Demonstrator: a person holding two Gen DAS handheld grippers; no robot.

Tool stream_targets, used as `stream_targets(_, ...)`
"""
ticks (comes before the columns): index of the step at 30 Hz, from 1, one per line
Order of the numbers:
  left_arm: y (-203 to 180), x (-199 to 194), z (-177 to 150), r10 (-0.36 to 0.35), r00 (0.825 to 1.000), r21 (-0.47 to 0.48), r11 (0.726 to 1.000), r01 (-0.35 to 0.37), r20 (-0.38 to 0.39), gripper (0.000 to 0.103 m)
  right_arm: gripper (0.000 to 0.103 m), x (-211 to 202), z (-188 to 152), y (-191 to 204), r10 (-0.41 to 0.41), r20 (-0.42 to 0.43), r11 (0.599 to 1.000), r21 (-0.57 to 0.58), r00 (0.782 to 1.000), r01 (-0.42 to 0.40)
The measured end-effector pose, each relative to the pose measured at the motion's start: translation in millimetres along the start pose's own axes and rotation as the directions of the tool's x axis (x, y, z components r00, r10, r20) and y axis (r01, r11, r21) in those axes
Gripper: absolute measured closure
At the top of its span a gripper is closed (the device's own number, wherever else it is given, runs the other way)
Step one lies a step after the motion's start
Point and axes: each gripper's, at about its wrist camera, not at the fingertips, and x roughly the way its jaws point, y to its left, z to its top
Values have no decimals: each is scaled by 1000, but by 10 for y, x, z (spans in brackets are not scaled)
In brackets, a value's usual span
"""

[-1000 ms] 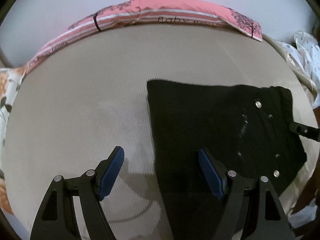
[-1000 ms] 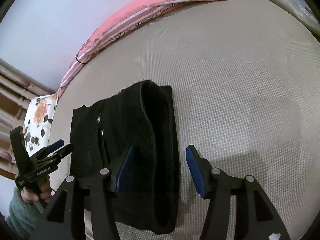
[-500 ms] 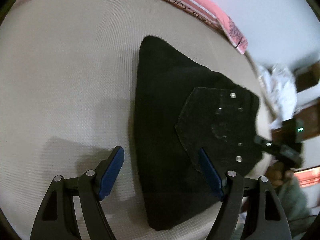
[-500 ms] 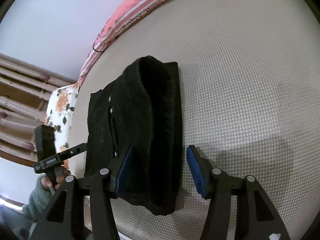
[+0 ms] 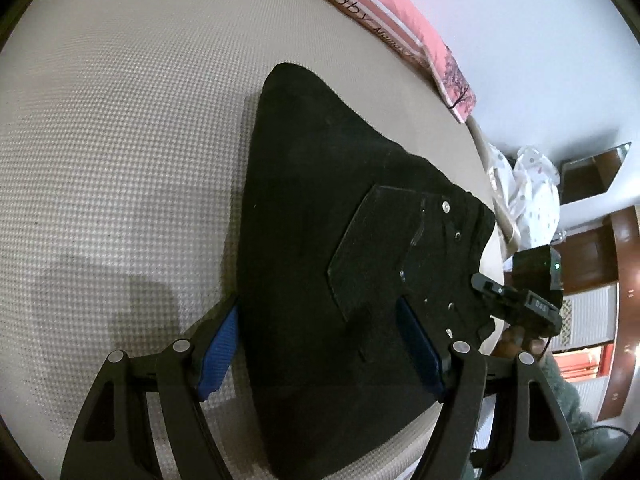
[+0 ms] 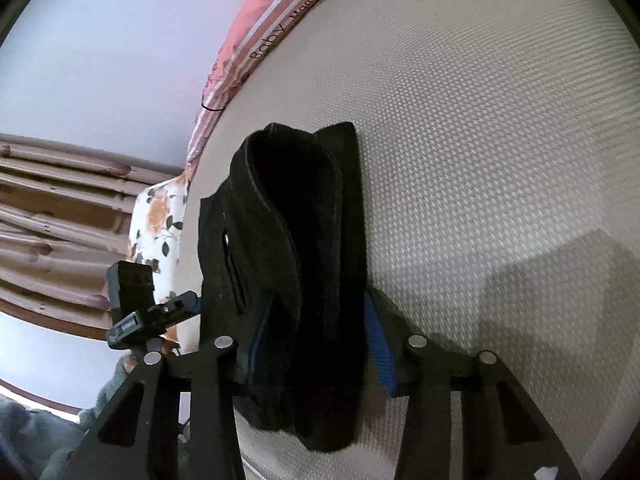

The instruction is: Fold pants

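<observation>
Black pants (image 5: 320, 216) lie folded on the beige mattress (image 5: 120, 140), rivets and a back pocket facing up. My left gripper (image 5: 319, 352) stands wide over their near end; its left pad (image 5: 218, 356) is at the cloth's edge, and I see no squeeze. In the right wrist view the pants (image 6: 304, 208) show a thick rolled fold. My right gripper (image 6: 320, 344) is closing on that fold, and the cloth fills the gap between the pads. Each gripper shows in the other view: the left gripper (image 6: 176, 308), the right gripper (image 5: 486, 284).
A pink pillow (image 5: 400, 12) printed "Baby" lines the far edge of the mattress. Spotted white cloth (image 5: 532, 188) and wooden furniture (image 5: 624, 264) lie beyond the right edge. A floral cushion (image 6: 158, 216) and a green sleeve (image 6: 40, 432) sit at the left.
The left gripper rolled and sank until its fingers straddle the pants' near end. The right gripper came down over the rolled fold and its jaws narrowed onto it.
</observation>
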Motion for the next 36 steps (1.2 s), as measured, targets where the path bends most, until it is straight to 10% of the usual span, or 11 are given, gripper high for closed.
stream_targets(11, 10, 67, 69, -73, 997, 23, 997, 72, 13, 66, 65, 182, 138, 65, 56, -26, 996, -68, 998, -58)
stream_targets(18, 160, 184, 97, -176, 984, -49, 983, 176, 3, 66, 65, 184, 131, 68, 51, -28, 997, -57, 998, -53)
stream_targets(36, -477, -41, 20, 139, 987, 202, 967, -154, 87, 85, 80, 44, -26, 551, -52, 76, 994, -91, 996, 59)
